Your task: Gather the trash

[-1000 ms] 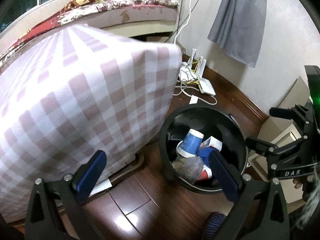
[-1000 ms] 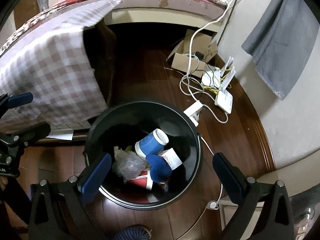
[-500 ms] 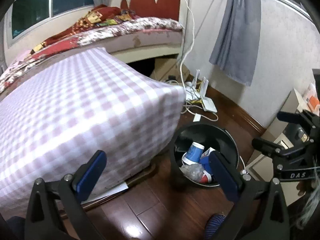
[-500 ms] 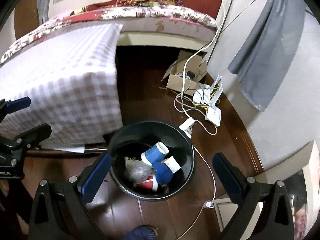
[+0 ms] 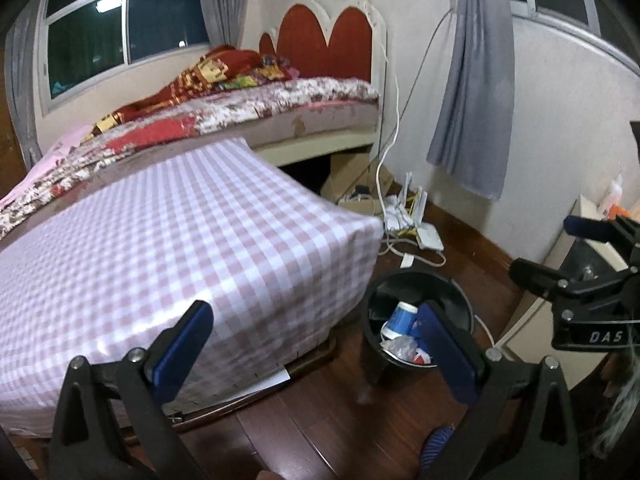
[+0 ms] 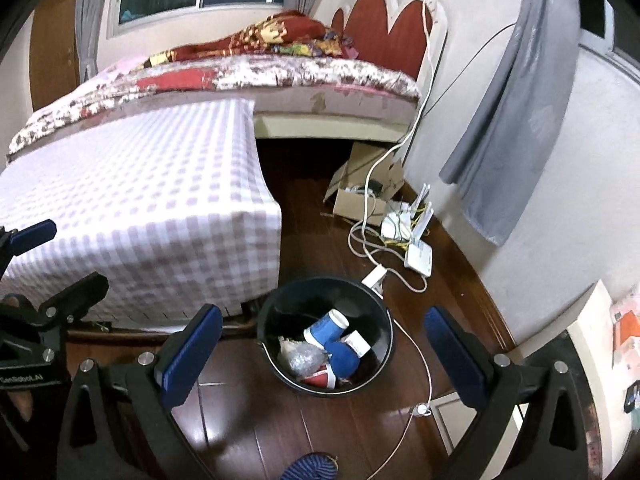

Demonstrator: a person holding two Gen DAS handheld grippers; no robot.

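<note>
Right wrist view: both the right gripper [image 6: 322, 360] and left gripper [image 5: 316, 346] gape wide, empty, above the bin [image 6: 384, 320] of cups [image 6: 326, 330]; scan the checked table [image 5: 160, 248] for leftovers.

A bed [image 5: 280, 108] with a red scalloped headboard [image 5: 328, 44] stands against the pale wall [image 5: 560, 128], its covers red and floral. Dark windows [image 5: 120, 28] sit behind it, framed by grey curtains [image 5: 472, 92]. A pink checked cloth [image 5: 168, 256] drapes a low surface in front. The dark wooden floor [image 6: 248, 432] shines, with white cables [image 6: 376, 240] and a cardboard box [image 6: 360, 192] near the wall.
</note>
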